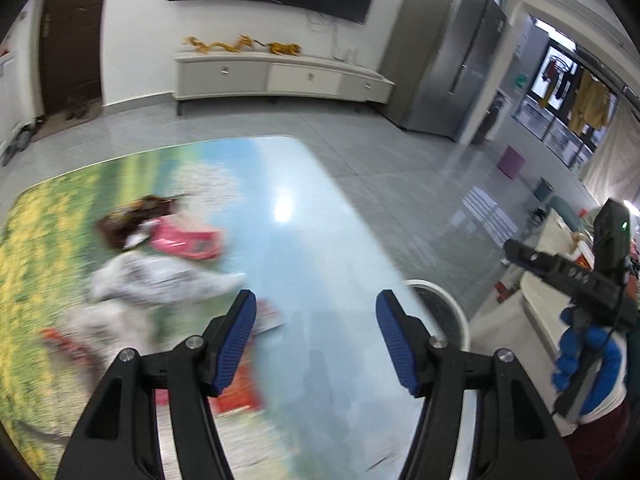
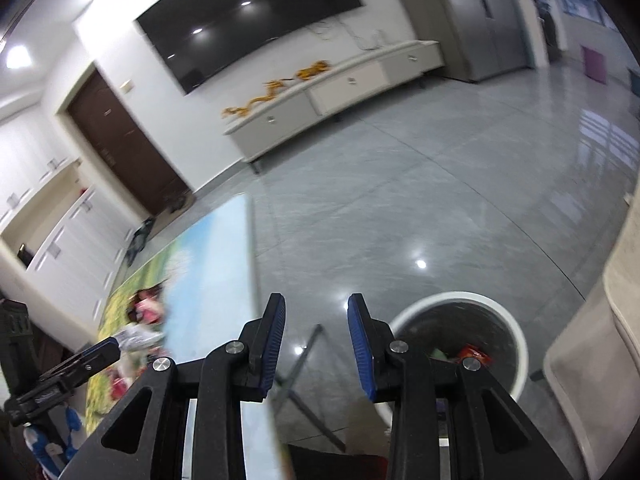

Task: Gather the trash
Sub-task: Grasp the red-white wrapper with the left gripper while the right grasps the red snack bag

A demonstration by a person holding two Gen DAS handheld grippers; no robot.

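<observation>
Several pieces of trash lie on the printed table [image 1: 328, 248]: a pink wrapper [image 1: 186, 238], a brown wrapper [image 1: 132, 216], a crumpled white bag [image 1: 160, 276] and red wrappers [image 1: 240, 392]. My left gripper [image 1: 316, 340] is open and empty above the table, just right of the trash. My right gripper [image 2: 316, 344] is open and empty, off the table's right edge, beside a white-rimmed bin [image 2: 516, 332] on the floor that holds a red wrapper [image 2: 474, 354]. The bin's rim shows in the left wrist view [image 1: 452, 304].
A grey tiled floor [image 2: 440, 208] surrounds the table. A white TV cabinet [image 1: 280, 76] stands at the far wall under a television. A beige sofa edge [image 2: 600, 344] is right of the bin. A grey fridge [image 1: 452, 52] stands at back right.
</observation>
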